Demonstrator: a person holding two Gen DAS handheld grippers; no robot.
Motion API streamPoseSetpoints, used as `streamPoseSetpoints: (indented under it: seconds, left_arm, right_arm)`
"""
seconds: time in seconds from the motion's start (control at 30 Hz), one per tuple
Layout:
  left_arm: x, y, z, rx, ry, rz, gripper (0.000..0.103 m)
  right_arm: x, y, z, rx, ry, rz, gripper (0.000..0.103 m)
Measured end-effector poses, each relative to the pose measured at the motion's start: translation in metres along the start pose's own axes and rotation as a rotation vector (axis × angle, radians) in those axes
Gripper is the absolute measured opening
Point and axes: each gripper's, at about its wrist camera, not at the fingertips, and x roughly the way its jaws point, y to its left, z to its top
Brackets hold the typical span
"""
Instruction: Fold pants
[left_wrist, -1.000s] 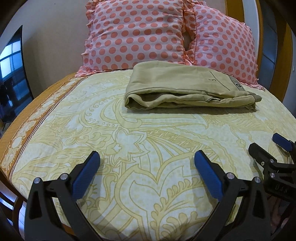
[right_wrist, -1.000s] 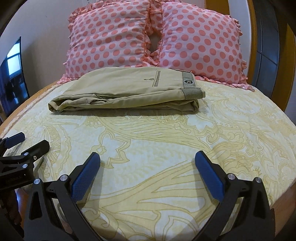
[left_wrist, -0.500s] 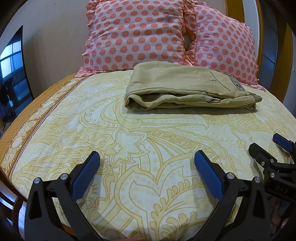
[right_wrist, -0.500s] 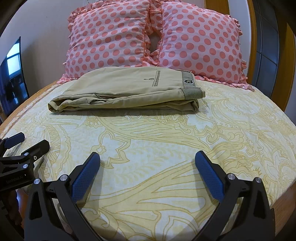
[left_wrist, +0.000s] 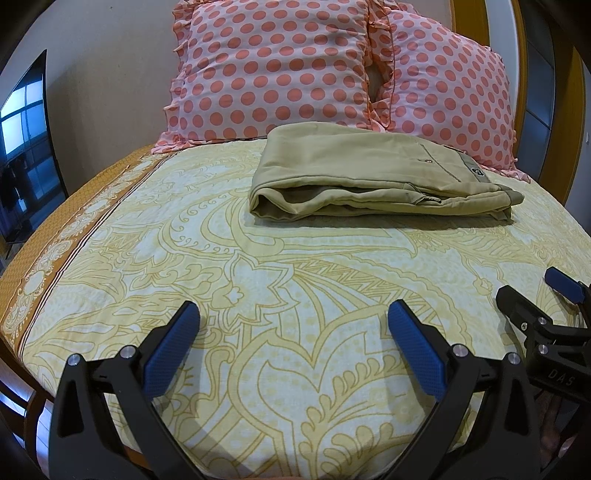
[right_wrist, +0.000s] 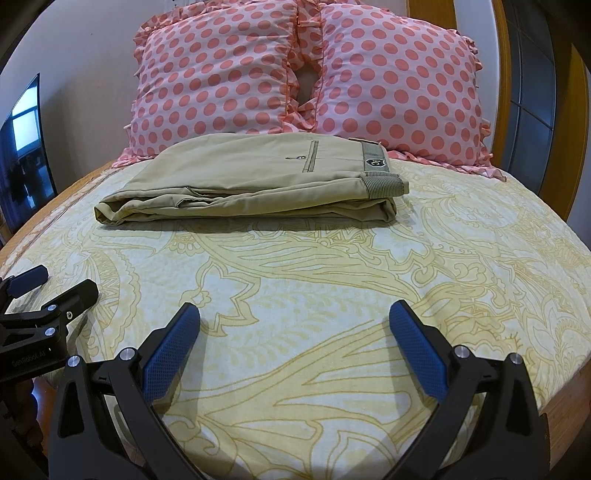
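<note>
Khaki pants (left_wrist: 369, 177) lie folded into a flat rectangle on the bed, far from me, just in front of the pillows; they also show in the right wrist view (right_wrist: 258, 177), waistband to the right. My left gripper (left_wrist: 293, 314) is open and empty, low over the near part of the bed. My right gripper (right_wrist: 295, 314) is open and empty too, beside it. Each gripper shows at the edge of the other's view: the right gripper (left_wrist: 532, 295) and the left gripper (right_wrist: 55, 284).
The bed has a yellow patterned sheet (left_wrist: 258, 295) with an orange border on the left. Two pink polka-dot pillows (right_wrist: 221, 81) (right_wrist: 399, 88) lean against the wall behind the pants. A dark screen (left_wrist: 26, 147) stands at left; a wooden frame (right_wrist: 576, 110) at right.
</note>
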Motion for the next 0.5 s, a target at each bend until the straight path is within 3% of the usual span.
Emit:
streamPoseSetpoints:
  seconds: [0.5]
  left_arm:
    - [-0.0006, -0.0024, 0.0016, -0.006, -0.002, 0.006, 0.101]
  right_arm:
    - [0.0008, -0.0024, 0.0003, -0.003, -0.001, 0.004, 0.102]
